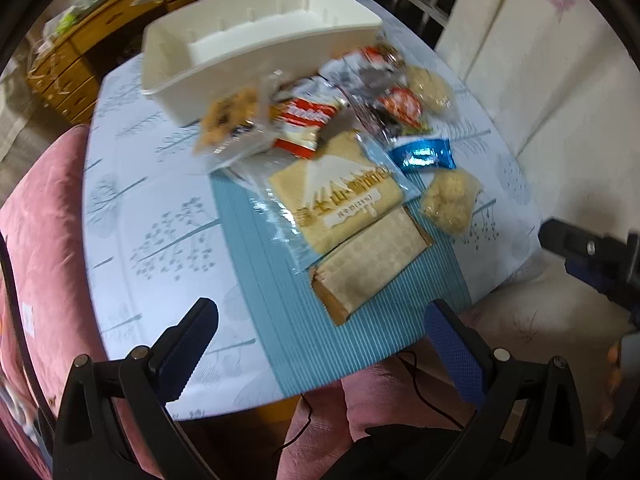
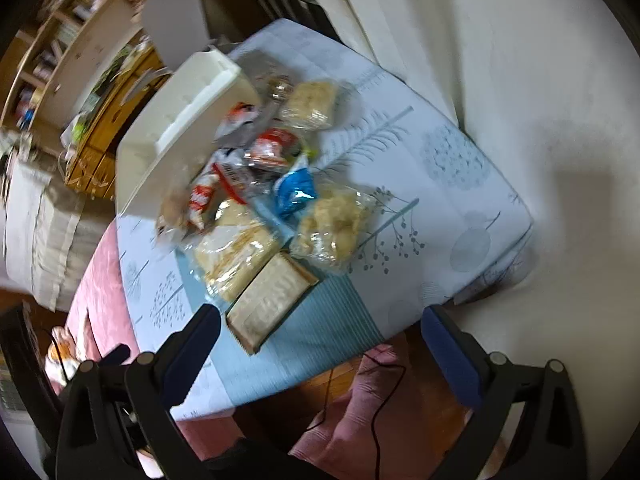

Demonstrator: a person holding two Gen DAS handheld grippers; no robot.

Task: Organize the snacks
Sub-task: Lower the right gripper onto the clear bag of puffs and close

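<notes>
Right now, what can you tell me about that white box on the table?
The white box looks like plastic: long, rectangular, open-topped, with slotted ribs along its inner walls. Nothing shows inside it. It sits upright at the far side of the table, behind the heap of snack packets, some of which press against its near wall.

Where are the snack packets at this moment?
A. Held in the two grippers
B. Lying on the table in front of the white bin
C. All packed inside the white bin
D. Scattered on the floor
B: the snack packets lie in a loose pile on the table beside the white bin, which looks empty, and both the left gripper and the right gripper are open and hold nothing.
</notes>
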